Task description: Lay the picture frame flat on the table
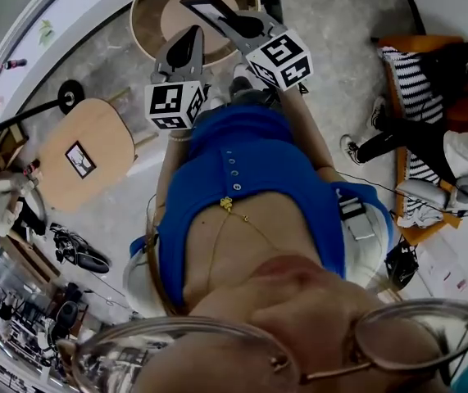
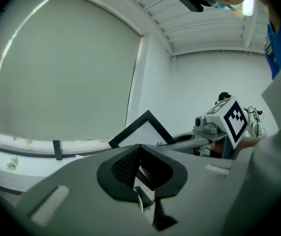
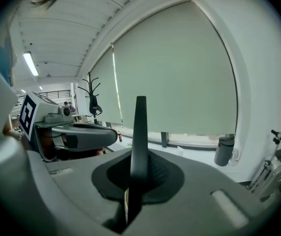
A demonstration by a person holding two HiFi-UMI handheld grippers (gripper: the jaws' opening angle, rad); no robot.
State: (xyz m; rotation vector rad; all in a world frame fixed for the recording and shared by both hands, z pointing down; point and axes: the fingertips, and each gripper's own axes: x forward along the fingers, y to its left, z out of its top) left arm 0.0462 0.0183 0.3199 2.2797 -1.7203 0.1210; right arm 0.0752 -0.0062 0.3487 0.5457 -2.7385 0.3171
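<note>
the right gripper (image 3: 139, 154) has its fingers pressed shut on the picture frame (image 3: 140, 127), which shows there edge-on as a thin dark blade standing upright between the ribbed black pads. in the left gripper view it is a slim black rectangular border round a flat white face, tilted onto one corner. it hangs in the air over a round pale-wood surface (image 1: 138, 19) with a raised rim (not touching it). the left gripper (image 1: 191, 35) sits just beside, fingers meeting at the tips, holding nothing. both shells are smooth matte grey.

Orange sofa (image 1: 418, 43) — shoes (image 1: 86, 256) on floor (image 1: 340, 23).
</note>
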